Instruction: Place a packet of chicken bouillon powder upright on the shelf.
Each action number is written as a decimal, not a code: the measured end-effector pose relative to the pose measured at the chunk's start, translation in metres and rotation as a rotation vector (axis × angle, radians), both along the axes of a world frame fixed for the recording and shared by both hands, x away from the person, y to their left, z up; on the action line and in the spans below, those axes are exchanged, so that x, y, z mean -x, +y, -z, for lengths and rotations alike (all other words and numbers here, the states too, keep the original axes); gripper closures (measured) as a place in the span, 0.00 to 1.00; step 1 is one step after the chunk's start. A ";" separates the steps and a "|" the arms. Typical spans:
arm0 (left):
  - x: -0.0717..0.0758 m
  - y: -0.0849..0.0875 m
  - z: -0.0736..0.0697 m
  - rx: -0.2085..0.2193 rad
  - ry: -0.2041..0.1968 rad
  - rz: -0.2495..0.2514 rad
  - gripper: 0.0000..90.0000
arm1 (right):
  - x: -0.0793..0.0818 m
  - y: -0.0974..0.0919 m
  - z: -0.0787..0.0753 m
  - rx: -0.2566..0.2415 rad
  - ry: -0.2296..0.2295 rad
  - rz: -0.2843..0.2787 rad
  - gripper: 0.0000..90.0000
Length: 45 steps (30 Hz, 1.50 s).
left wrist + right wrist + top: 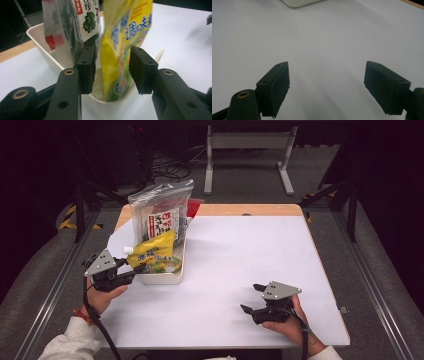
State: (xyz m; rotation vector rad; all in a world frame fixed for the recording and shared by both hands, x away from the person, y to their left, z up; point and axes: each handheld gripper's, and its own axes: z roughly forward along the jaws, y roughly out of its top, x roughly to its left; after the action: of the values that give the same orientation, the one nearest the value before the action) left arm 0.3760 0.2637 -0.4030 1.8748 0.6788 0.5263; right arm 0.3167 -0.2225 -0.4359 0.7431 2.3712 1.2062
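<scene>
The yellow pouch (120,57) stands in the white bin (165,279), leaning next to the clear seaweed bag (162,215). The left gripper (112,70) has its jaws on both sides of the pouch, but the pads are apart from it, so it has let go. The right gripper (257,299) rests wide open on the white table (240,250), holding nothing. Both packs look packed away. I think the left hand just needs to pull back now.
</scene>
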 end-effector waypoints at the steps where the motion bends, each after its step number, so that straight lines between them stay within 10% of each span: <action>1: 0.004 -0.001 0.000 -0.006 -0.006 -0.015 0.59 | 0.000 0.000 0.000 -0.001 0.000 0.000 0.23; 17: 0.039 -0.018 0.013 -0.032 0.012 -0.146 0.17 | -0.003 -0.009 -0.006 -0.003 -0.022 0.025 0.23; 35: 0.067 -0.038 0.020 -0.007 0.040 -0.041 0.13 | -0.002 -0.016 -0.012 0.014 -0.059 0.051 0.22; 45: 0.064 -0.063 0.030 -0.065 0.066 0.057 0.14 | 0.001 -0.020 -0.015 0.037 -0.078 0.064 0.20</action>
State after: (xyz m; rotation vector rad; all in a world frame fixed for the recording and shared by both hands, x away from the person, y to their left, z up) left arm 0.3119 0.2010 -0.4329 1.9743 0.6566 0.4561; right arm 0.3157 -0.2427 -0.4206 0.7410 2.2830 1.1408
